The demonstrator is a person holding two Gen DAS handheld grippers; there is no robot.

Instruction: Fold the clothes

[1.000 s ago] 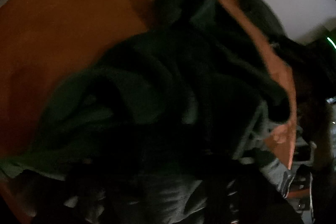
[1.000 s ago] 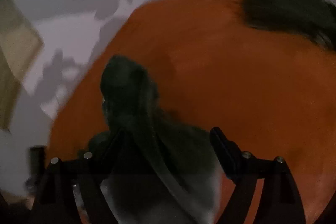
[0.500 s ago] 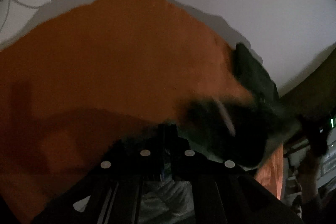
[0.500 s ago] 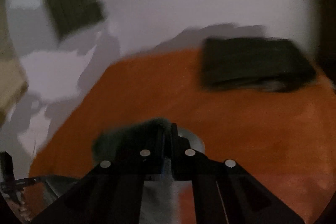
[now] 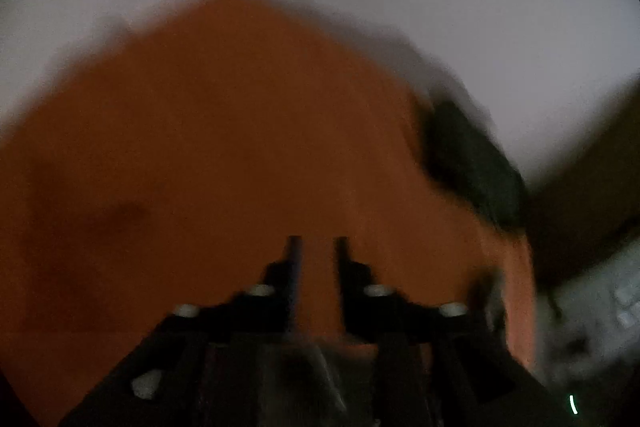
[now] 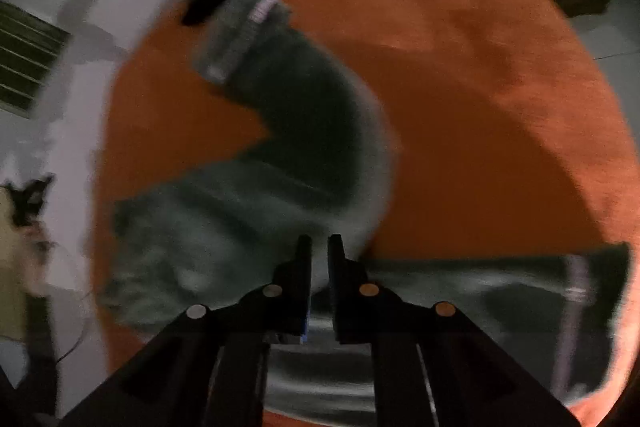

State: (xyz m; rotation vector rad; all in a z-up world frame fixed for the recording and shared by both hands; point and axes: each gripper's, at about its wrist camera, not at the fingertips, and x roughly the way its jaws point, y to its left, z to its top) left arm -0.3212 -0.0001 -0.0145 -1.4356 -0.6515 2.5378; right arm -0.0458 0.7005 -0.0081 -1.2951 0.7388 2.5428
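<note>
since half a second ago both grippers are coming apart: then each was pinched tight on dark cloth, now we're seeing daylight between the fingers on both. also the right camera is swinging down from the wall onto the orange cover [image 6: 480, 99], so the dark green garment [image 6: 304, 131] is suddenly filling that view.

left gripper [image 5: 317, 247] is hanging over bare orange cover with its fingers a little spread and nothing between them. our guess is it's just let go of its corner, and it's hovering low because the cloth is lying under and behind it, the grey blur at the bottom edge may be that.

right gripper [image 6: 319, 247] is also showing a narrow gap. pale cloth is sitting right behind that gap, but it's too smeared to say if it's still nipping the fabric or only floating over it, so we can't tell.

the garment is lying crumpled across the near-left part of the orange cover, one cuffed sleeve [image 6: 244, 31] curling toward the cover's far-left edge, another stretched along its near-right side. not folded flat as far as we can judge.

only the right view is showing the garment at all. the left view is giving us the folded dark stack [image 5: 468, 167] at the cover's far-right edge, which the right view may be catching as a dark blur at its top.
</note>
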